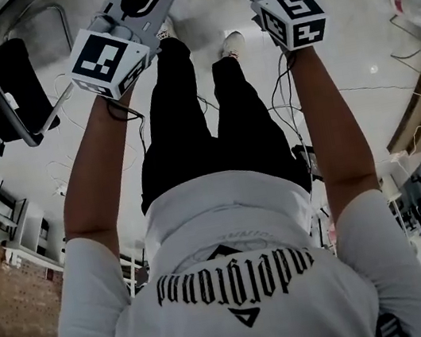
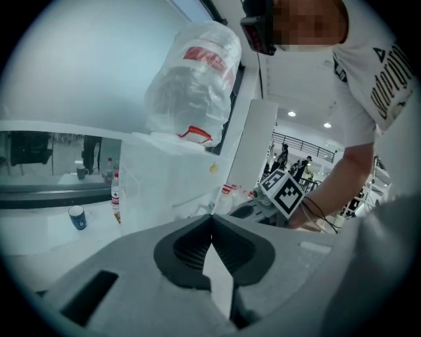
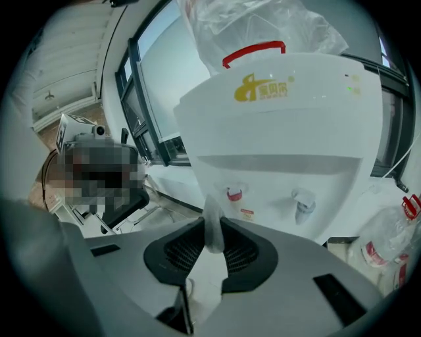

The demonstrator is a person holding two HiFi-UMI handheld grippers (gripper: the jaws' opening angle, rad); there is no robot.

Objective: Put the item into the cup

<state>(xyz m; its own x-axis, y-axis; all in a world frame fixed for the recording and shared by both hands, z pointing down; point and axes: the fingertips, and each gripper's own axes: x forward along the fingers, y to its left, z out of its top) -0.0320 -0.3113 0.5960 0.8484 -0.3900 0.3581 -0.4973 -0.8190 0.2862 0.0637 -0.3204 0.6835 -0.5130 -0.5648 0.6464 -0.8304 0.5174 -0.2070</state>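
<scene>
Your R gripper (image 3: 213,224) is clenched on a thin, pale whitish strip-like item (image 3: 212,204). It pokes up betw. the black ribbed pads, in front of a white plastic water dispenser (image 3: 283,131). Your L gripper (image 2: 212,218) is clenched too: tips meet, nothing betw. them. In the left gripper view a small blue cup (image 2: 77,217) stands far off on a white counter (image 2: 39,230), well apart from both tools.
</scene>
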